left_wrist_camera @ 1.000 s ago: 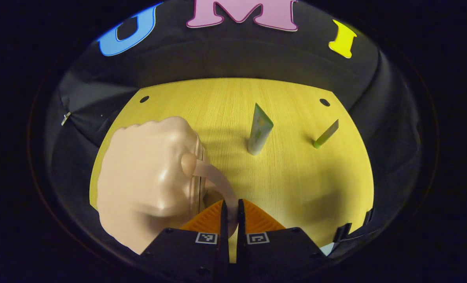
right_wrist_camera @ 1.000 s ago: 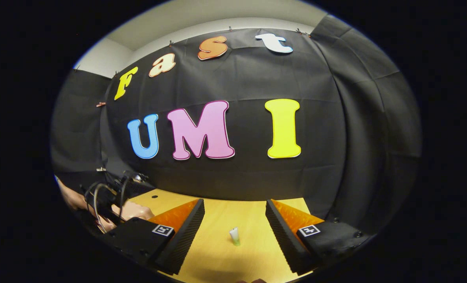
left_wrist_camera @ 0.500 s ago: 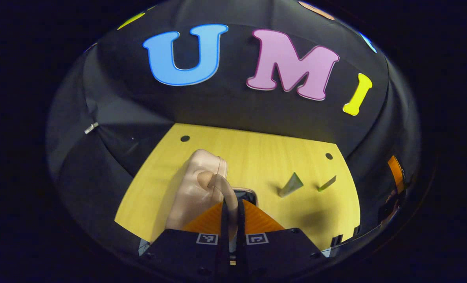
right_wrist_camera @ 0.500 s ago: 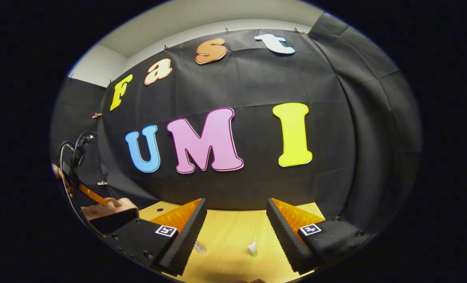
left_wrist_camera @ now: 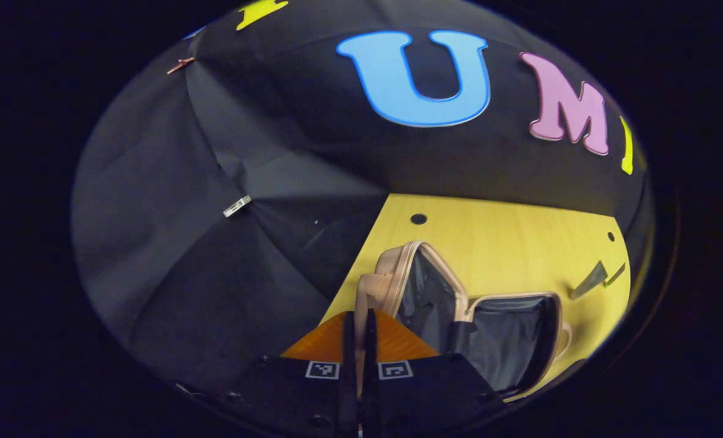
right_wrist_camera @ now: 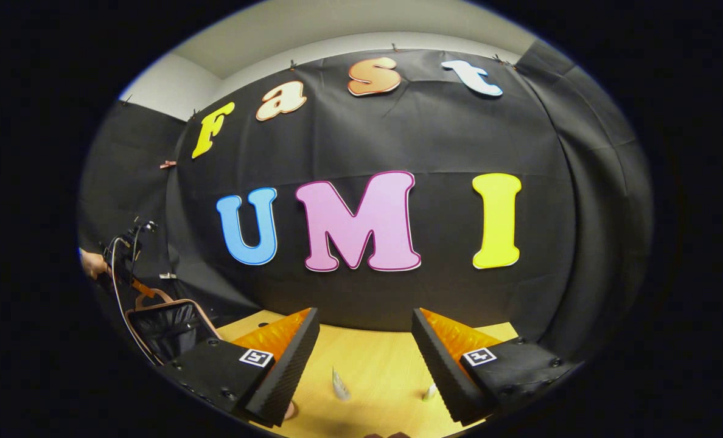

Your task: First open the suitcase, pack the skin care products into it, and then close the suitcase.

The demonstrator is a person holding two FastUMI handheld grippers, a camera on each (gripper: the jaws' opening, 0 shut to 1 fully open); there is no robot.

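At the bottom of the left gripper view, the left gripper [left_wrist_camera: 359, 328] has its two fingers pressed nearly together on the beige handle strap [left_wrist_camera: 364, 291] of the suitcase [left_wrist_camera: 459, 310]; the strap runs up from between the orange finger backs to the raised lid. Just beyond, the suitcase stands open on the yellow wooden tabletop [left_wrist_camera: 507, 237], its pale pink shell framing a dark lined interior. The lid [left_wrist_camera: 419, 286] is lifted and tilted; the other half lies flat toward the right, dark lining exposed. Farther right on the tabletop, near the edge of that view, two small tubes [left_wrist_camera: 593, 281] lie close together, well apart from the suitcase; detail is too small to tell more. A dark round hole [left_wrist_camera: 419, 218] marks the tabletop near the far edge, ahead of the black cloth wall.

At the bottom of the right gripper view, the right gripper [right_wrist_camera: 364, 359] has its jaws spread wide and nothing between them. Between its fingers, on the tabletop, a whitish tube [right_wrist_camera: 339, 385] stands slightly tilted, and a second small tube [right_wrist_camera: 429, 393] sits just beside the right-hand finger. Far off at the left of this view, the open suitcase shows its dark lining, with the left gripper and a hand [right_wrist_camera: 92, 264] above it.
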